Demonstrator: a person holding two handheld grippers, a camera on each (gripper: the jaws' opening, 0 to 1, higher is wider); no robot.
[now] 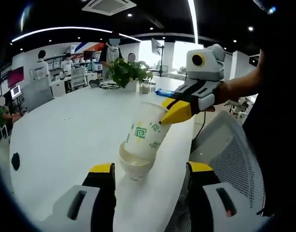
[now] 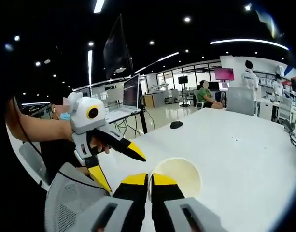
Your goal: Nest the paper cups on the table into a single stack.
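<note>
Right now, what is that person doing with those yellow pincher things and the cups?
A person is stacking paper cups with a tool in each hand. The right tool pinches the rim of a patterned cup, tilted, with its base sitting in another cup on the white table. The left tool waits open around them.

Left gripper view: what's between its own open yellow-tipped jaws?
Two white paper cups: the tilted green-patterned cup, pinched at its rim by the right gripper, entering the lower white cup.

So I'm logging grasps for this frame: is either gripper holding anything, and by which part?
The right gripper pinches the patterned paper cup by its rim, tilted over the white cup below. The left gripper is open and holds nothing.
</note>
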